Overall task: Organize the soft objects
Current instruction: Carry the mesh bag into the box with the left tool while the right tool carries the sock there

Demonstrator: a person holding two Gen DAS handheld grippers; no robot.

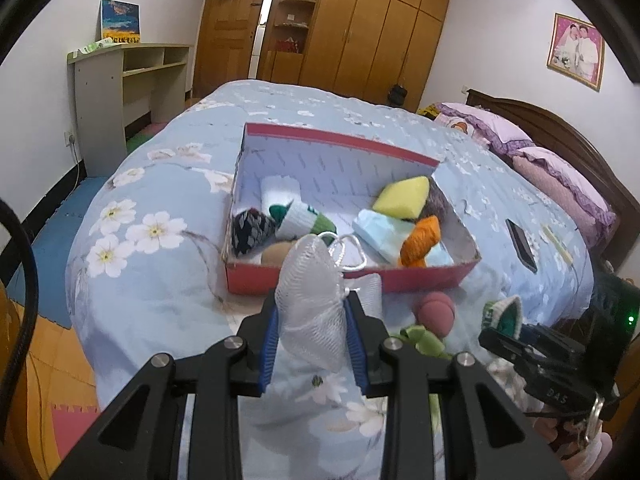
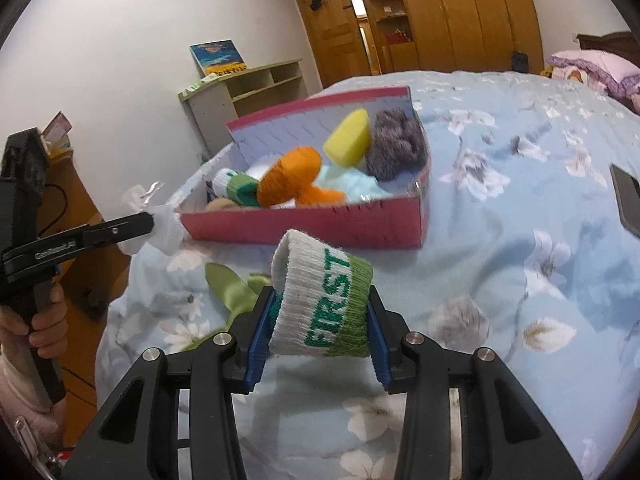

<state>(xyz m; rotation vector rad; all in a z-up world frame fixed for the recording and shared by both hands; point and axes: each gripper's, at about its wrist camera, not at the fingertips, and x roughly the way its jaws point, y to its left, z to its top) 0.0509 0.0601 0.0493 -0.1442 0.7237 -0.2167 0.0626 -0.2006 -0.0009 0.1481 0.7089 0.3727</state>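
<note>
My left gripper (image 1: 312,312) is shut on a white mesh bath pouf (image 1: 310,296) with a cord loop, held above the bed just in front of the red box (image 1: 344,276). It also shows in the right wrist view (image 2: 160,228). My right gripper (image 2: 320,312) is shut on a rolled white and green sock (image 2: 324,304) marked "FIRST", held above the bed before the red box (image 2: 304,228). The box holds a yellow sponge (image 1: 402,196), orange yarn (image 1: 420,240), a light blue cloth (image 1: 378,232), a matching sock (image 1: 300,216) and a dark patterned sock (image 1: 250,230).
A pink ball (image 1: 436,312) and a green ribbon (image 1: 424,340) lie on the floral bedspread in front of the box. A black phone (image 1: 520,244) lies to the right. Pillows (image 1: 560,176) are at the headboard. A shelf desk (image 1: 120,80) and wardrobe (image 1: 360,28) stand behind.
</note>
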